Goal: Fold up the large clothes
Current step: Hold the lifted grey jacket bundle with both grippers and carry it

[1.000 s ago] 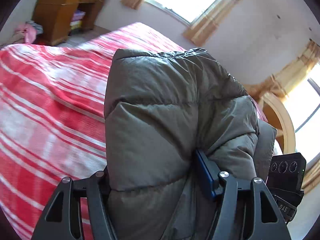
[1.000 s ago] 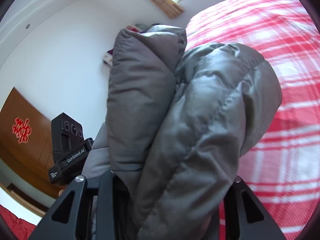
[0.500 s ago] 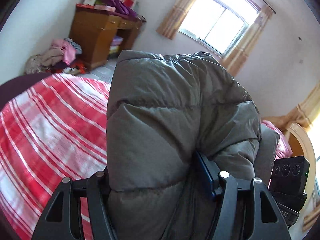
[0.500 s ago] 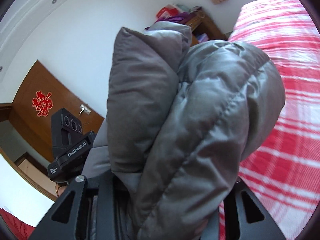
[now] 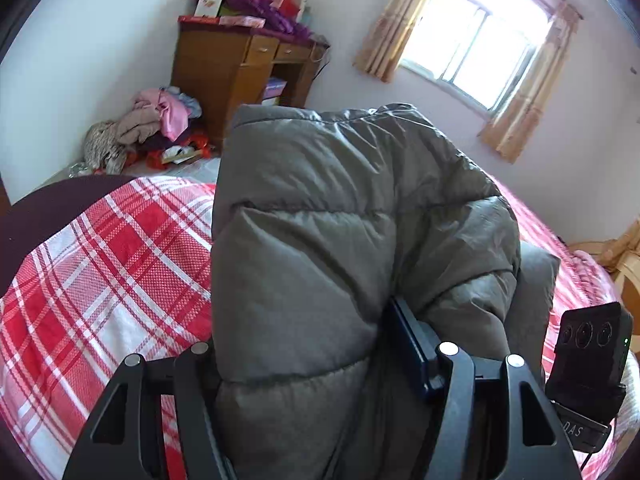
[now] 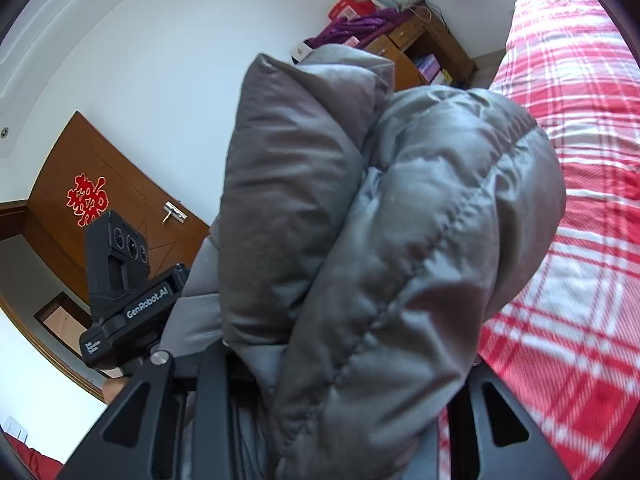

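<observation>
- The bed, under its red-and-white checked cover, lies below and beyond both views; it looks like the place where the bundle would be laid.
- The grey puffer jacket is bunched into thick quilted rolls and held up off the bed, clamped at two spots.
- My guess is the fold is under way: the jacket is gathered and carried, and next it needs lowering onto the cover and smoothing flat before either grip lets go.
- The left hand-held gripper pinches a fat roll of padding.
- The right hand-held gripper is pressed onto two layers of it.
- Only the left view shows the window and the heap of clothes on the floor.
- Only the right view shows the wooden door with its red paper-cut.
</observation>
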